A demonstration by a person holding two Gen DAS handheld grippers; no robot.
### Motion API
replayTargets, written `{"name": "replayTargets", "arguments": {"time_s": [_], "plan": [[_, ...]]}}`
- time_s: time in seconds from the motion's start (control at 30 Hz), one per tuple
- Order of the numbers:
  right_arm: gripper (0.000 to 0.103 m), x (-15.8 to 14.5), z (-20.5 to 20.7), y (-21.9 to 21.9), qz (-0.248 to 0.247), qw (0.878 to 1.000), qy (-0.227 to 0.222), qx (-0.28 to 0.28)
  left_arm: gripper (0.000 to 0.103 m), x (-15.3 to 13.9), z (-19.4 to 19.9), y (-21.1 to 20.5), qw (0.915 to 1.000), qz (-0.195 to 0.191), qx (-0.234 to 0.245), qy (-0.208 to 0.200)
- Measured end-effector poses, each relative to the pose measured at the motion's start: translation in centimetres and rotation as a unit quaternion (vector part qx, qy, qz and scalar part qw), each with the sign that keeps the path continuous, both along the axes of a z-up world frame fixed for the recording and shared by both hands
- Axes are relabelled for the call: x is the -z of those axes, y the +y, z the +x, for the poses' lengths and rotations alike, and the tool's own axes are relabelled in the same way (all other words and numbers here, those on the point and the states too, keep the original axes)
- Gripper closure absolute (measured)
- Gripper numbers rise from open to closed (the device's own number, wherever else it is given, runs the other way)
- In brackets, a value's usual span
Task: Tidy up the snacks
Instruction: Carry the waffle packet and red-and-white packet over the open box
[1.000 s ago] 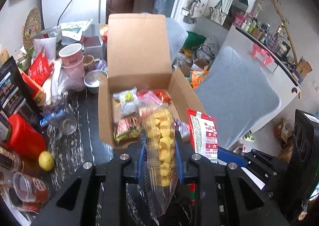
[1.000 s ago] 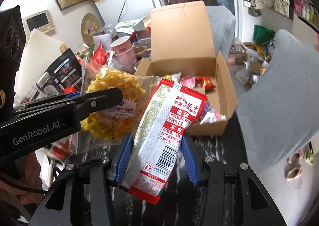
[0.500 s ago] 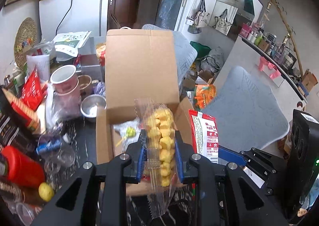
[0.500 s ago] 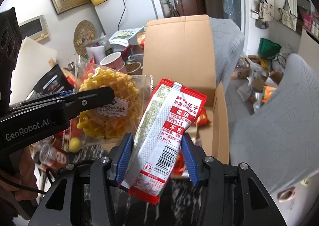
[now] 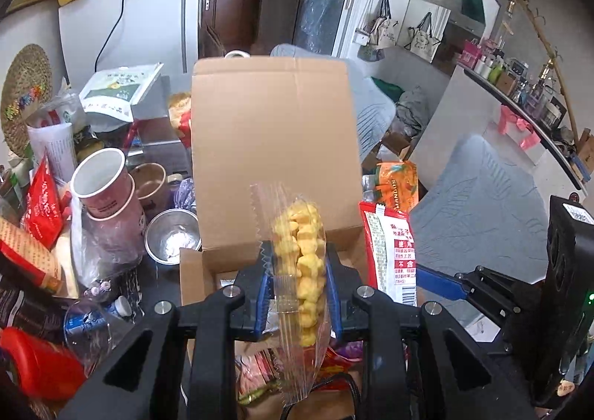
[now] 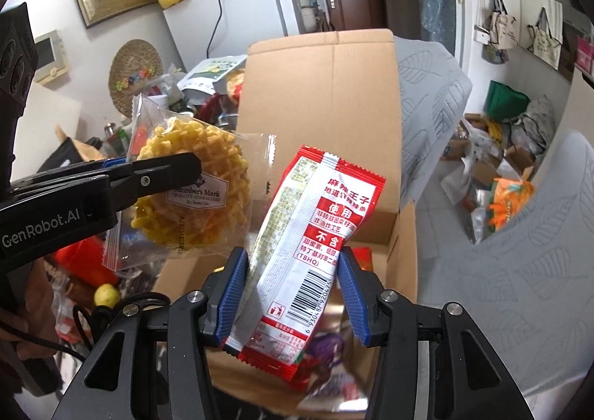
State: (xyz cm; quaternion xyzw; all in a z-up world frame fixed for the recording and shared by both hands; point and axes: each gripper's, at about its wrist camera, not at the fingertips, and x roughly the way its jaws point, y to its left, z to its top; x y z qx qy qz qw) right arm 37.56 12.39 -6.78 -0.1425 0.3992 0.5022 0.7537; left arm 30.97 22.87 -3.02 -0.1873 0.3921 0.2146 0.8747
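Looking past my fingertips, I see the cardboard box [image 5: 273,145] open just ahead, several snacks already inside; two remain to drop. My left gripper [image 5: 299,284] is clamped on the clear waffle-snack bag [image 6: 193,193] labelled "Member's Mark". My right gripper [image 6: 293,294] pinches the red packet [image 6: 315,234], printed in Chinese with "TBHQ".

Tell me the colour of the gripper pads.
Blue, ribbed pads, clearest in the right wrist view.
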Motion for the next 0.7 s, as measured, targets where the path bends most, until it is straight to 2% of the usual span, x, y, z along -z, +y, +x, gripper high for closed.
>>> {"name": "replayTargets", "arguments": {"time_s": [0.23, 0.5, 0.7], "plan": [[0.054, 2.8, 1.4, 2.3, -0.023, 1.000, -0.001, -0.008, 0.078, 3.7, 1.5, 1.3, 0.9994, -0.014, 0.003, 0.032], [0.054, 6.0, 1.3, 3.5, -0.053, 0.998, 0.014, -0.015, 0.078, 7.4, 1.5, 1.8, 0.9962, -0.053, 0.006, 0.068], [0.054, 7.8, 1.1, 3.5, -0.078, 0.996, 0.030, -0.019, 0.078, 8.0, 1.4, 1.5, 0.9960, -0.040, 0.008, 0.079]]}}
